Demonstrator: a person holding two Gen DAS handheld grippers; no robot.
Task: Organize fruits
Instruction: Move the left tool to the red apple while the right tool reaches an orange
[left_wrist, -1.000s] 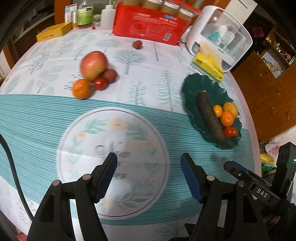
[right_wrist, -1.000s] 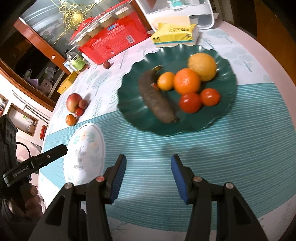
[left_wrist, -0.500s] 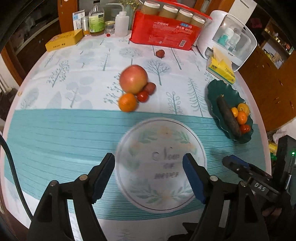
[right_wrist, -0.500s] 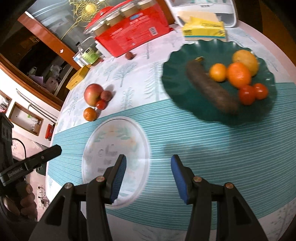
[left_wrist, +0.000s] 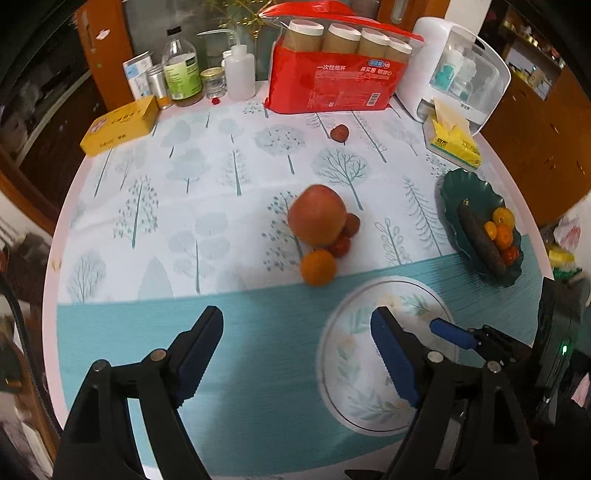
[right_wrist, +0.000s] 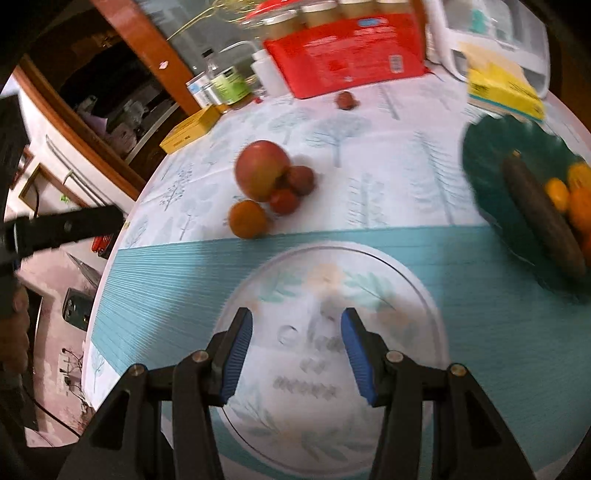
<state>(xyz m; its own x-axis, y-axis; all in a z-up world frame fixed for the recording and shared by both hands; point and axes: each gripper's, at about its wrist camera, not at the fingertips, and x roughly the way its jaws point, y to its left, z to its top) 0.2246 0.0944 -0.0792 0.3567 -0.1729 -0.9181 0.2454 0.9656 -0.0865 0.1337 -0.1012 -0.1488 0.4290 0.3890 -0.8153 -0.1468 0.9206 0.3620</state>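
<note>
A cluster of loose fruit lies mid-table: a big red apple (left_wrist: 317, 219) (right_wrist: 262, 170), an orange (left_wrist: 318, 266) (right_wrist: 247, 218), a small tomato (left_wrist: 340, 245) (right_wrist: 283, 201) and a dark red plum (left_wrist: 351, 224) (right_wrist: 301, 180). Another small red fruit (left_wrist: 340, 133) (right_wrist: 346, 99) lies further back. A dark green plate (left_wrist: 454, 206) (right_wrist: 484, 166) at the right holds a dark long fruit (left_wrist: 480, 238), oranges and tomatoes. My left gripper (left_wrist: 295, 350) is open and empty, short of the cluster. My right gripper (right_wrist: 296, 343) is open and empty over the tablecloth's round print (right_wrist: 332, 332); its blue fingertip (left_wrist: 448, 332) also shows in the left wrist view.
At the table's back stand a red pack of paper cups (left_wrist: 332, 85), bottles and jars (left_wrist: 183, 74), a yellow box (left_wrist: 120, 123), a white dispenser (left_wrist: 458, 70) and a yellow tissue pack (left_wrist: 456, 142). The round table edge runs close on left and right.
Both grippers have swung left, away from the green plate and toward the loose fruit cluster. The plate has slid to the right edge of both views. Both jaws stay open.
</note>
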